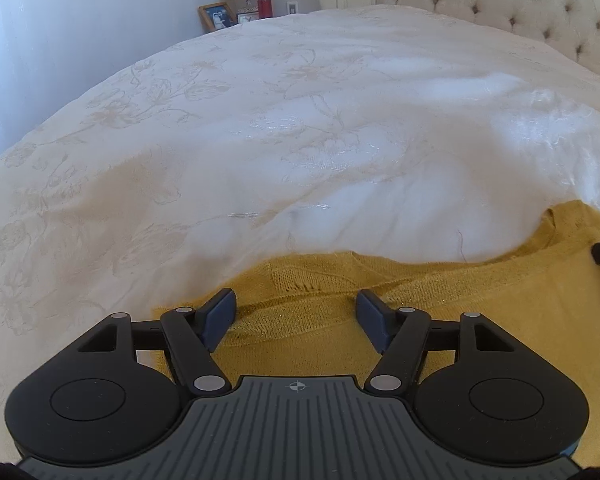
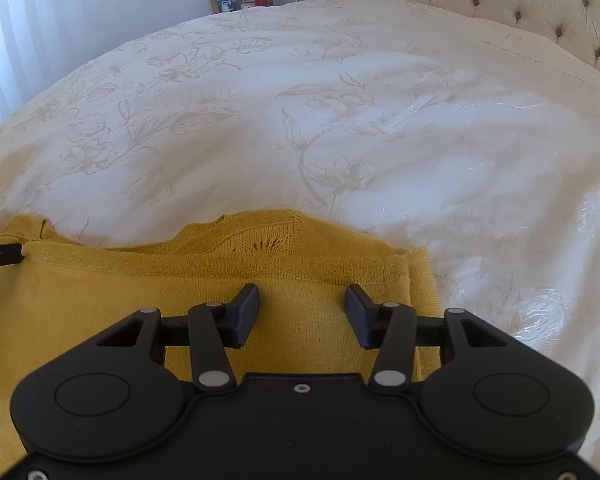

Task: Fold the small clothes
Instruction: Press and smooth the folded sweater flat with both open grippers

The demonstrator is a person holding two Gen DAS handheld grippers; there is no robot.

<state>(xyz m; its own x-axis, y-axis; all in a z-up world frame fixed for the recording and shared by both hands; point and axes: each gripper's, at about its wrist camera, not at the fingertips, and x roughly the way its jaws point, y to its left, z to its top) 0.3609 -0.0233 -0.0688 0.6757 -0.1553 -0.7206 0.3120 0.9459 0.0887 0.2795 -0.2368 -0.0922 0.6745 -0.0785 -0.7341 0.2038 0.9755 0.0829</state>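
Garment: a mustard knit top (image 2: pixel 180 304) lies spread on the bed (image 2: pixel 300 120), near its close edge, with white floral bedspread beyond it
Handling, my guess: light, soft and floppy; the loose knit should stretch and sag when lifted, and it may cling a little to the bedspread, so I expect no slipping but plenty of drooping
Fragile spot: an open, laddered patch in the knit (image 2: pixel 266 245) near the far edge; I would keep the fingers off it to avoid snagging
Where to take hold: I judge the far hem or the corners best, pinching both layers at a seam, such as the folded right side (image 2: pixel 416 276)
Left gripper (image 1: pixel 296 316): fingers spread wide, holding nothing, poised over the top's left part; the far edge lies just beyond the fingertips; I cannot tell if they touch the cloth
Right gripper (image 2: pixel 302 312): fingers spread, nothing between them but knit below; the right side edge sits just outside the right finger (image 2: pixel 358 316)
Spacing: both grippers sit side by side over the same garment
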